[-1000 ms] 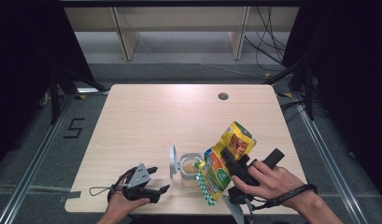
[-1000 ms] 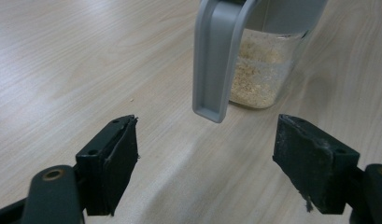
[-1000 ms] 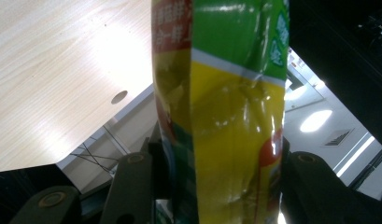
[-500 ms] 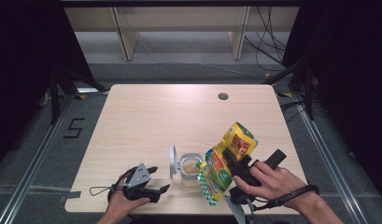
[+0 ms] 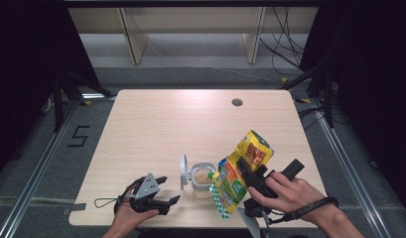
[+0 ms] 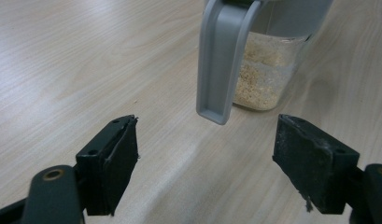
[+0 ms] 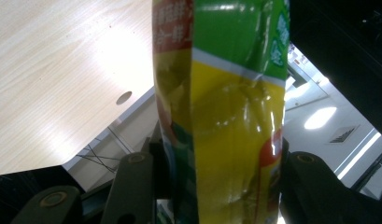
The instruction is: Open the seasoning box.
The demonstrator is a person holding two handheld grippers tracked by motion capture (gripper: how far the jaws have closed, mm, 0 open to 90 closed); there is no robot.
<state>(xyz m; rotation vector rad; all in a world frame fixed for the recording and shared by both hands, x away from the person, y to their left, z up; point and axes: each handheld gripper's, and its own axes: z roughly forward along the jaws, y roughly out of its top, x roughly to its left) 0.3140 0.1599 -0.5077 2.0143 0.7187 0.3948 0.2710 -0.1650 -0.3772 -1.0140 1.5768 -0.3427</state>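
The right gripper (image 5: pixel 238 174) clamps a yellow-green snack pouch (image 5: pixel 239 171), tipped with its mouth over the open clear jar (image 5: pixel 202 179) to pour. Left of the jar, the left gripper (image 5: pixel 169 190) rests, jaws wide and empty.

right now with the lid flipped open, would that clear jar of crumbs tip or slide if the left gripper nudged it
The clear jar looks short and squat, so it would probably slide on the smooth table rather than tip. Its crumb fill looks low, so it is likely light. The open lid hangs to one side; a push there might swing the lid instead.
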